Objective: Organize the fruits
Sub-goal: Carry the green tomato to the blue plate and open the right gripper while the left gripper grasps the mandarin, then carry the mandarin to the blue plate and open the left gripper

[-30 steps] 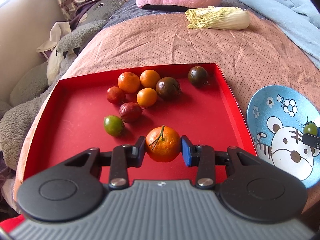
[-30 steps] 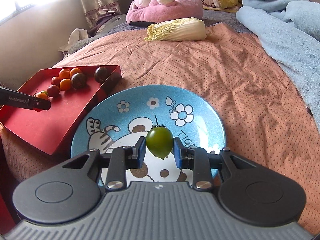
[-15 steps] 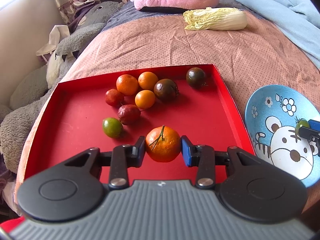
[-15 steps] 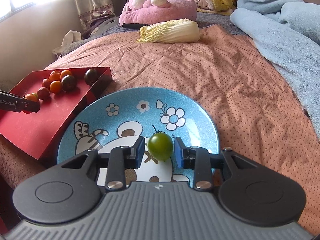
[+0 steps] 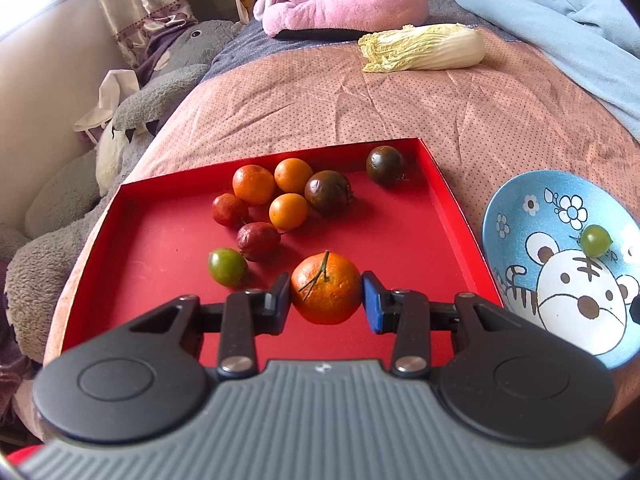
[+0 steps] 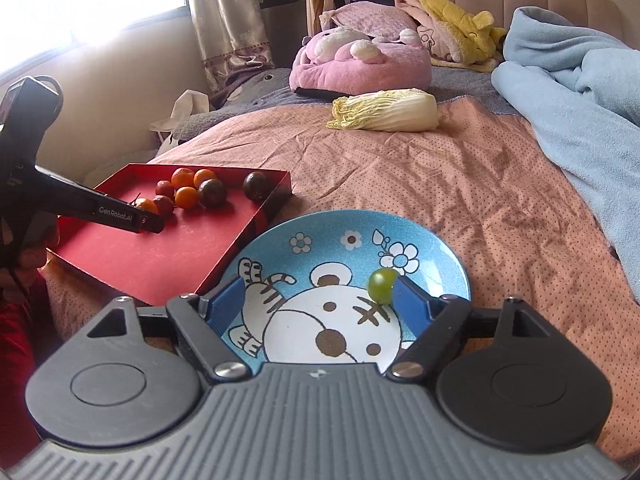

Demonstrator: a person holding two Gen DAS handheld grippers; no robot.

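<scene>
While the jaws of the right gripper are opening, these things are seen:

Left gripper (image 5: pixel 326 300): it is closed on the big orange (image 5: pixel 326 293). Both pads are pressed on the sides of the fruit, and it is held over the near part of the red tray (image 5: pixel 160 248).

Big orange: a thin green stem is seen on its top. It cannot be told if the tray is touched by it.

Right gripper (image 6: pixel 316 296): its jaws are spread wide and are opening. Nothing is squeezed by them. Its blue pads (image 6: pixel 412 300) are held over the blue plate (image 6: pixel 440 256).

Small green fruit (image 6: pixel 382 285): it is seen on the blue plate, just beside the right pad. It is not held. It cannot be told if the pad is touched.

Blue plate: a white tiger and flowers are drawn on it. It is set on the pink bedcover (image 6: pixel 460 184), just beside the right wall of the red tray.

Red tray: more fruits are kept in it. Three small oranges (image 5: pixel 289 210), two red fruits (image 5: pixel 258 240), two dark fruits (image 5: pixel 328 192) and one green fruit (image 5: pixel 227 267) are seen there. One dark fruit is set apart near the far right corner.

Cabbage (image 6: pixel 386 115): it is laid far back on the bedcover, well apart from the tray.

Pink plush toy (image 6: pixel 360 64): it is seen behind the cabbage.

Blue blanket (image 6: pixel 580 92): it is piled at the right side.
</scene>
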